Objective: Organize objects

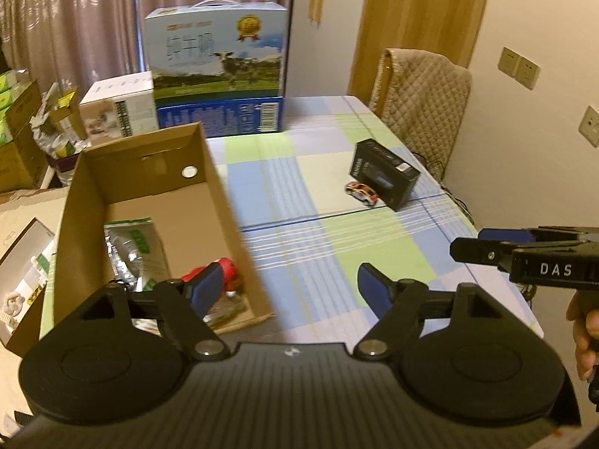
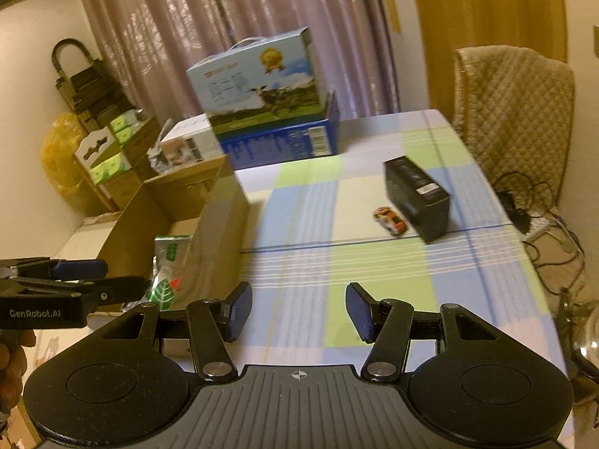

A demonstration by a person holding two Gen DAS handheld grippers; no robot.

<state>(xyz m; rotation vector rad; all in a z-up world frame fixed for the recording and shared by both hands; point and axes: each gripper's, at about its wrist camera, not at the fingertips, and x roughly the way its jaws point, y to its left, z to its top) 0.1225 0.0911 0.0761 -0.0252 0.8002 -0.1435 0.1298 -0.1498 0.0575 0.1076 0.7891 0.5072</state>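
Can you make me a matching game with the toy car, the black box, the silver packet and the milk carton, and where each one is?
Things:
1. toy car
2. black box
3. silver packet
4. milk carton

Places:
A. on top of a blue box
B. inside the cardboard box
C. on the tablecloth, beside the black box
D. on the tablecloth, nearest the chair

Pairs: 1-C, 2-D, 3-B, 4-A

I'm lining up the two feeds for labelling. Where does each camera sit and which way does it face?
Left wrist: behind the open left gripper, facing down over the cardboard box; right gripper and a hand at right.
Right wrist: behind the open right gripper, facing the table; left gripper at left.
Shared: black box, toy car.
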